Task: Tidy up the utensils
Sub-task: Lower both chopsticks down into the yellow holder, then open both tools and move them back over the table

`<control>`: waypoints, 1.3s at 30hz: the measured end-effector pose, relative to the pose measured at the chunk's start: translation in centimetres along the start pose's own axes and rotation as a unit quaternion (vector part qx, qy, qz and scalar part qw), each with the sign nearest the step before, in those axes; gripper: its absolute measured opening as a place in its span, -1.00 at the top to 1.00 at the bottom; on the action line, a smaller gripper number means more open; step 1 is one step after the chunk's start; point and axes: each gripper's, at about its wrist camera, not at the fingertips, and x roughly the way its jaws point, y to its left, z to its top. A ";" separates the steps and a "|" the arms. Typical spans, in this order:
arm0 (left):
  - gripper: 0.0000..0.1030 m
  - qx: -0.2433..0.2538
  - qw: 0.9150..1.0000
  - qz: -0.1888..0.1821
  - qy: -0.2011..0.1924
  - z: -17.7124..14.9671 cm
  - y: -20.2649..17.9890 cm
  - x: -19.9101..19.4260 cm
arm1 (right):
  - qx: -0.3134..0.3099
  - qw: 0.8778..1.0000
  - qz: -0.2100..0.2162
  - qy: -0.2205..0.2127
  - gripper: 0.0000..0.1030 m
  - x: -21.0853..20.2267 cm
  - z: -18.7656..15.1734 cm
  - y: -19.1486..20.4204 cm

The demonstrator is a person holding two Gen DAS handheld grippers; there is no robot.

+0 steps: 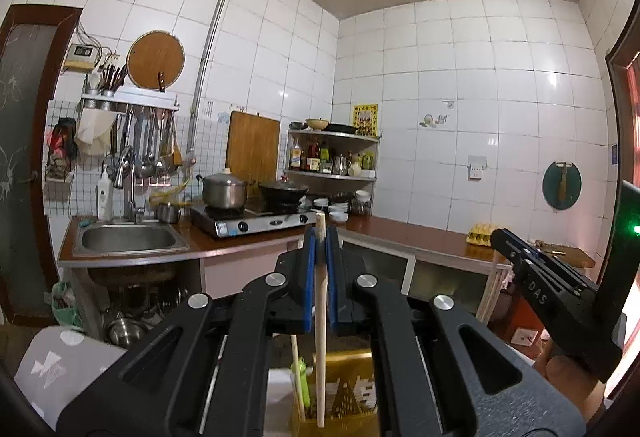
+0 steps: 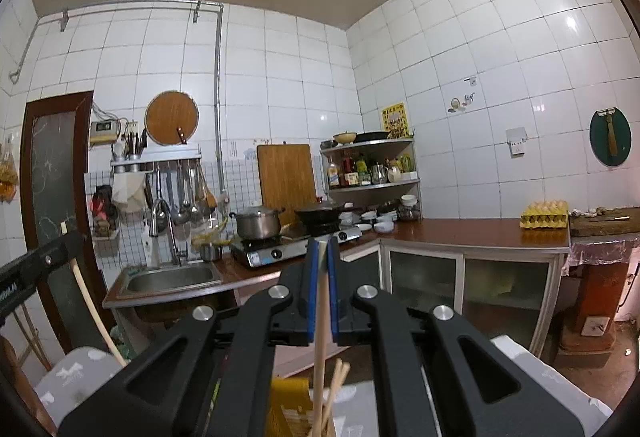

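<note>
At bottom centre of each wrist view, you held a pale chopstick upright: your left gripper clamped one chopstick, your right gripper clamped another chopstick, both ends reaching down into a yellow holder. Beyond, at mid-left, stood the sink.

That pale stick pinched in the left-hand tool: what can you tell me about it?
The chopstick looks like pale, bare wood or bamboo: long, thin and straight, with a blunt squared top end. It stands nearly upright, clamped between the blue pads of the left gripper, its top poking just above them. Its lower end reaches down into a yellow holder below, next to another stick and something green.
</note>
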 end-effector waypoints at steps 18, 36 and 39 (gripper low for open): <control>0.92 0.010 0.996 -0.004 0.091 -8.9 0.8 9.0 | -0.006 0.997 0.011 0.073 0.90 7.1 -7.7 -0.9; -0.40 -0.047 0.987 0.050 0.148 -9.6 6.3 3.1 | -0.051 0.983 -0.005 0.177 -0.27 2.3 -10.1 -1.5; -0.80 -0.033 0.988 0.075 0.132 -9.1 6.8 -0.1 | -0.060 0.979 -0.018 0.195 -0.30 0.3 -10.5 -1.4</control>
